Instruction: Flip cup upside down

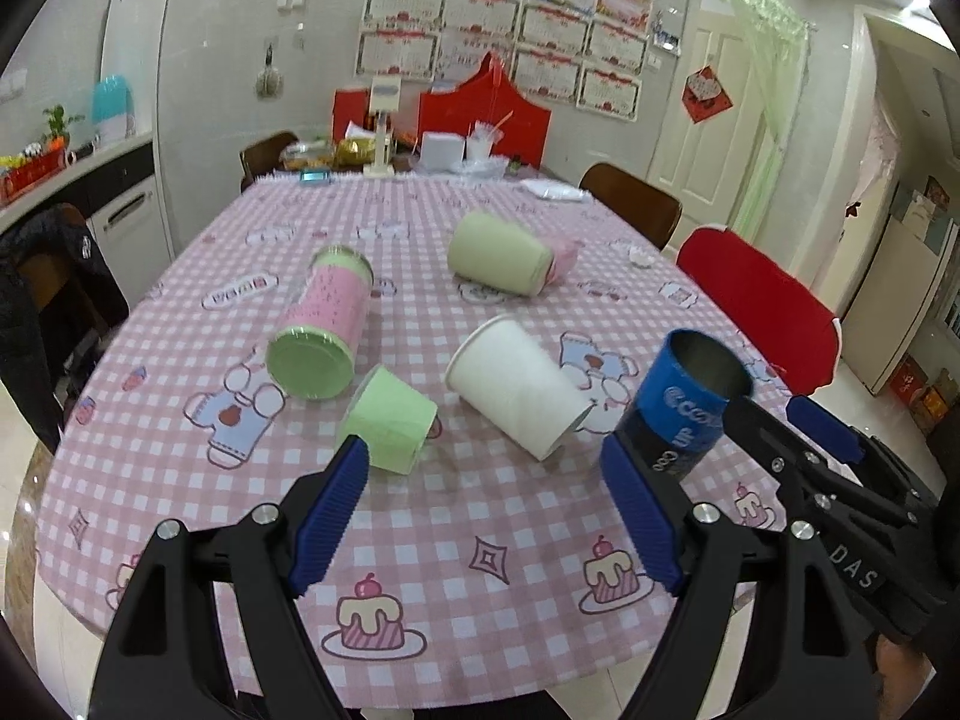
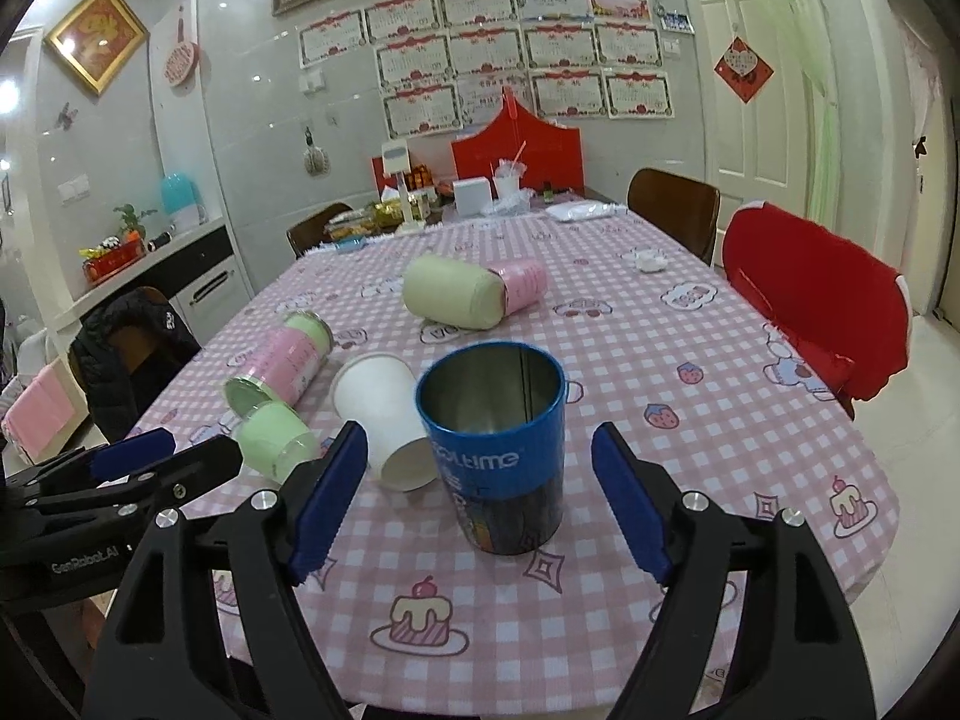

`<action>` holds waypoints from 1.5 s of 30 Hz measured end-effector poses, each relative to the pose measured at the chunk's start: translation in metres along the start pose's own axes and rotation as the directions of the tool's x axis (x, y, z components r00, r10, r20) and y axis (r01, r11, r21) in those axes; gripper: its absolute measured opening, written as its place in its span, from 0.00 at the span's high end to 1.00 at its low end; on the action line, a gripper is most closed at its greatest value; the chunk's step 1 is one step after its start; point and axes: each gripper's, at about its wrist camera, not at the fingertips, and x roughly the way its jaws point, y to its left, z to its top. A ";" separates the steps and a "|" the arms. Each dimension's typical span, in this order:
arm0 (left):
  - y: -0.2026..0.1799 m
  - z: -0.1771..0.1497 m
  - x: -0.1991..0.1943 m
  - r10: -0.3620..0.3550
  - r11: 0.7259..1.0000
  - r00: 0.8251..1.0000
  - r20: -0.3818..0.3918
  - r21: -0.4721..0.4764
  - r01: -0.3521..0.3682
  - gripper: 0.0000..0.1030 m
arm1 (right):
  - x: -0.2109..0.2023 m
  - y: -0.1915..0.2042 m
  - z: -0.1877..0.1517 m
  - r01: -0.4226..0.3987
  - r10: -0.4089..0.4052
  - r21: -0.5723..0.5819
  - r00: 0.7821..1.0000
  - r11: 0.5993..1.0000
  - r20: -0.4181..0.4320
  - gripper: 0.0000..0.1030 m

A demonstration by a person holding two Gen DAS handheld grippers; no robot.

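Observation:
A blue and black metal can-shaped cup [image 2: 501, 450] stands upright, mouth up, on the pink checked tablecloth [image 2: 690, 420]. My right gripper [image 2: 480, 498] is open with its blue pads either side of the cup, not touching. The cup also shows in the left wrist view [image 1: 684, 402], where the right gripper [image 1: 786, 420] reaches in from the right. My left gripper [image 1: 486, 516] is open and empty, low over the table in front of a small green cup [image 1: 390, 417] and a white paper cup [image 1: 519, 387], both lying on their sides.
A pink and green tin [image 1: 324, 324] and a pale green cup nested with a pink one [image 1: 504, 252] lie further back. Boxes and clutter [image 1: 420, 144] crowd the far end. Chairs stand around, one red [image 2: 822, 306] at the right.

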 end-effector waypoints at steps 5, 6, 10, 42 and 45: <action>-0.011 -0.001 -0.029 0.018 0.999 0.997 0.080 0.032 -0.021 0.23 | -0.027 0.004 0.000 -0.010 0.011 -0.009 0.998 1.000 0.059 0.24; -0.013 -0.001 -0.035 0.026 0.999 0.995 0.096 0.039 -0.030 0.23 | -0.033 0.005 -0.001 -0.007 0.008 -0.014 0.997 1.000 0.073 0.23; -0.019 -0.003 -0.057 0.046 0.997 0.987 0.156 0.060 -0.056 0.23 | -0.055 0.006 -0.002 -0.024 0.026 -0.019 0.992 1.000 0.127 0.20; -0.056 -0.014 -0.141 0.138 0.972 0.864 0.485 0.099 -0.211 0.23 | -0.116 0.008 -0.006 0.035 -0.006 -0.070 0.926 0.997 0.377 0.08; -0.056 -0.014 -0.141 0.138 0.973 0.861 0.489 0.097 -0.211 0.23 | -0.114 0.008 -0.007 0.037 -0.009 -0.069 0.927 0.997 0.376 0.08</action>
